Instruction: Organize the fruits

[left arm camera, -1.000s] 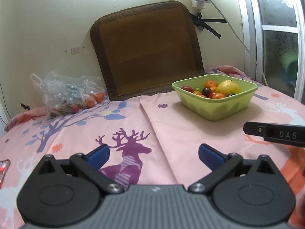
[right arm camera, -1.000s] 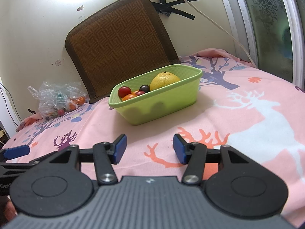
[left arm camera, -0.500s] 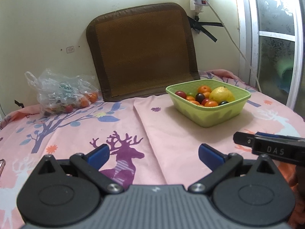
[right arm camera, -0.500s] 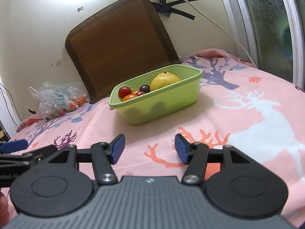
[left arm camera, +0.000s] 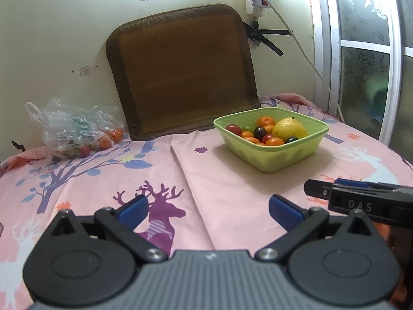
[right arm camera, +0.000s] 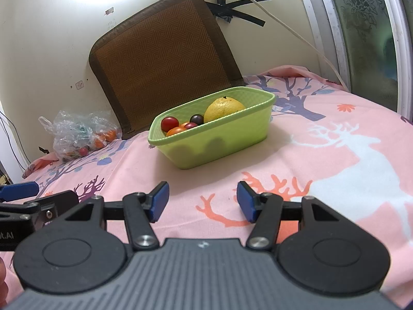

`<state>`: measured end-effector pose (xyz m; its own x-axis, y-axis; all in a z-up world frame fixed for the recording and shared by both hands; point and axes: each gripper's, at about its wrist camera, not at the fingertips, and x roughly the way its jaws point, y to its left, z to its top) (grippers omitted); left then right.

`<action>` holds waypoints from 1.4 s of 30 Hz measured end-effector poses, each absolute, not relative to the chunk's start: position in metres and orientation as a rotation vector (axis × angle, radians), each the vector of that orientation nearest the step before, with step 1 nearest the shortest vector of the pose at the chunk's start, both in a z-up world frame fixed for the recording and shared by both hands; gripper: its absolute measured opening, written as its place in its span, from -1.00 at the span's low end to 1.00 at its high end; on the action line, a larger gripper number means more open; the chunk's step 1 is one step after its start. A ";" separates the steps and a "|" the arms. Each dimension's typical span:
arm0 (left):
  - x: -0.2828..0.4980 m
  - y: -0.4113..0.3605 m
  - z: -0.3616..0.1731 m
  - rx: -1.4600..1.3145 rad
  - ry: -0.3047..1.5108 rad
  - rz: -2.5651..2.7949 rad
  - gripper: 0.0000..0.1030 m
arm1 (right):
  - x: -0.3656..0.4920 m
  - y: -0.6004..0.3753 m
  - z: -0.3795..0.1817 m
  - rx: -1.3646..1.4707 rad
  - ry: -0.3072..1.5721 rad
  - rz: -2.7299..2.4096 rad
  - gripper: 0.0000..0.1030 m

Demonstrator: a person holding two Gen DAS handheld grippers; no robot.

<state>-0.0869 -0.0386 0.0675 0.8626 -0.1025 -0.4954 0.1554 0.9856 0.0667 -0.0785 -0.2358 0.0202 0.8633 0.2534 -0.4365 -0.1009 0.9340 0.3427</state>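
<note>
A light green basket [left arm camera: 291,155] [right arm camera: 232,139] stands on the pink deer-print cloth and holds a yellow citrus fruit [left arm camera: 290,129] [right arm camera: 224,108], small oranges, red tomatoes and dark plums. My left gripper [left arm camera: 206,208] hovers open over the cloth, well short of the basket, nothing between its blue pads. My right gripper [right arm camera: 201,201] is also open and empty, a short way in front of the basket. Its side shows at the right edge of the left wrist view. A clear plastic bag [left arm camera: 74,131] [right arm camera: 77,134] with more small fruit lies at the far left.
A brown woven cushion [left arm camera: 180,77] leans against the wall behind the basket. A white cable [left arm camera: 296,41] hangs from a wall socket toward the window frame [left arm camera: 387,77] on the right. The cloth-covered surface [right arm camera: 335,155] stretches between grippers and basket.
The left wrist view has tilted slightly, so basket and bag sit lower and farther off. The right gripper's pads have spread a little wider. Basket and fruit have not moved.
</note>
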 end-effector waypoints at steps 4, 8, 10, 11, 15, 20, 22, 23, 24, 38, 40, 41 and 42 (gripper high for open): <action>-0.087 -0.039 0.067 0.109 0.516 -0.131 1.00 | -0.079 -0.236 0.020 0.317 0.497 0.189 0.18; -0.083 -0.038 0.064 0.109 0.535 -0.119 1.00 | -0.079 -0.235 0.021 0.316 0.495 0.189 0.18; -0.080 -0.037 0.061 0.103 0.556 -0.111 1.00 | -0.079 -0.235 0.021 0.316 0.495 0.188 0.18; -0.079 -0.037 0.059 0.100 0.567 -0.108 1.00 | -0.079 -0.235 0.021 0.315 0.496 0.188 0.18; -0.075 -0.036 0.055 0.098 0.602 -0.104 1.00 | -0.079 -0.234 0.021 0.315 0.495 0.188 0.18; -0.074 -0.036 0.053 0.100 0.616 -0.098 1.00 | -0.079 -0.233 0.021 0.315 0.494 0.189 0.18; -0.074 -0.037 0.052 0.098 0.622 -0.097 1.00 | -0.080 -0.233 0.021 0.316 0.492 0.189 0.18; -0.074 -0.037 0.052 0.099 0.624 -0.098 1.00 | -0.080 -0.233 0.021 0.317 0.492 0.190 0.18; -0.074 -0.038 0.052 0.100 0.625 -0.099 1.00 | -0.080 -0.232 0.021 0.317 0.491 0.191 0.18; -0.073 -0.039 0.049 0.102 0.635 -0.103 1.00 | -0.080 -0.233 0.022 0.316 0.491 0.192 0.19; -0.073 -0.037 0.049 0.091 0.634 -0.103 1.00 | -0.080 -0.234 0.022 0.317 0.491 0.192 0.19; -0.073 -0.036 0.049 0.083 0.629 -0.104 0.99 | -0.080 -0.233 0.022 0.317 0.491 0.192 0.19; -0.073 -0.034 0.050 0.076 0.624 -0.109 0.99 | -0.080 -0.234 0.022 0.317 0.491 0.193 0.19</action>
